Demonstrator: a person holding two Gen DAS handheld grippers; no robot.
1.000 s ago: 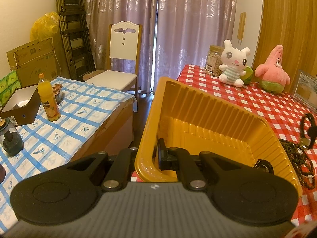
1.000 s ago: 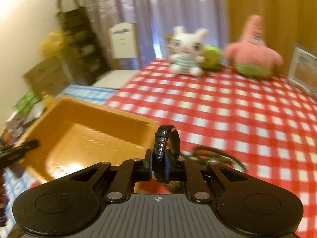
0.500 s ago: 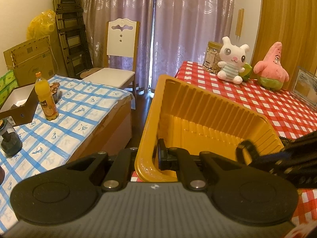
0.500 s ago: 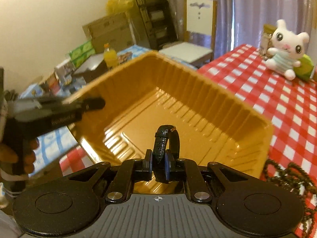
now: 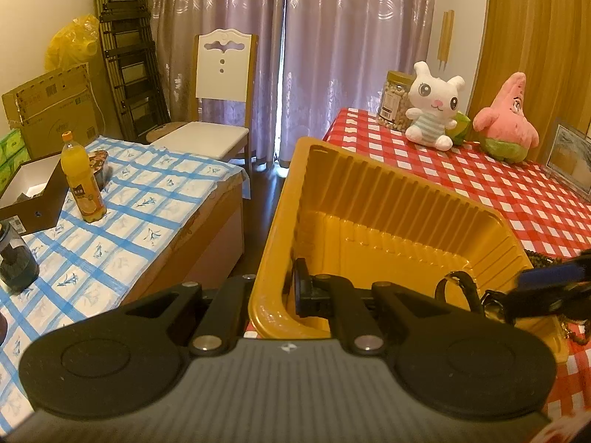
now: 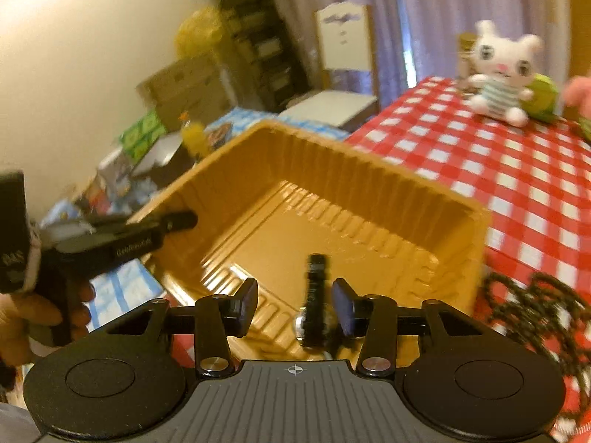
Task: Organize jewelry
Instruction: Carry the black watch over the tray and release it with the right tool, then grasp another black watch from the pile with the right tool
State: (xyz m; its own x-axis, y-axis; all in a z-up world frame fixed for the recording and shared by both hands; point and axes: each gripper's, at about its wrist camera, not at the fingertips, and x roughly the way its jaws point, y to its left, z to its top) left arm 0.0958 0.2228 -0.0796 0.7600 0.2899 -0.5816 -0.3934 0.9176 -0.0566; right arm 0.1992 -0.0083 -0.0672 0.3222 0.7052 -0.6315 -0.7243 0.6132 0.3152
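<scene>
My left gripper (image 5: 284, 289) is shut on the near-left rim of a ribbed yellow plastic tray (image 5: 388, 199), which it holds tilted over the edge of the red-checked table (image 5: 517, 192). Over the tray's near corner, my right gripper (image 6: 295, 304) has its jaws opening. A black-strapped watch (image 6: 316, 288) stands loose between the parted pads (image 6: 247, 301), just above the tray (image 6: 332, 199) floor. In the left wrist view the watch (image 5: 458, 288) shows beside the blurred right gripper (image 5: 546, 288). A dark beaded necklace (image 6: 528, 306) lies on the cloth right of the tray.
A white plush rabbit (image 5: 434, 107), a pink star plush (image 5: 506, 125), a jar (image 5: 395, 98) and a picture frame (image 5: 570, 158) stand at the table's back. To the left, a lower blue-checked table (image 5: 122, 221) holds an orange bottle (image 5: 83, 177) and a box; a white chair (image 5: 221, 85) stands behind.
My right gripper has swung left over the tray and its jaws have parted, freeing the watch that they clamped. The left gripper keeps its hold on the tray rim.
</scene>
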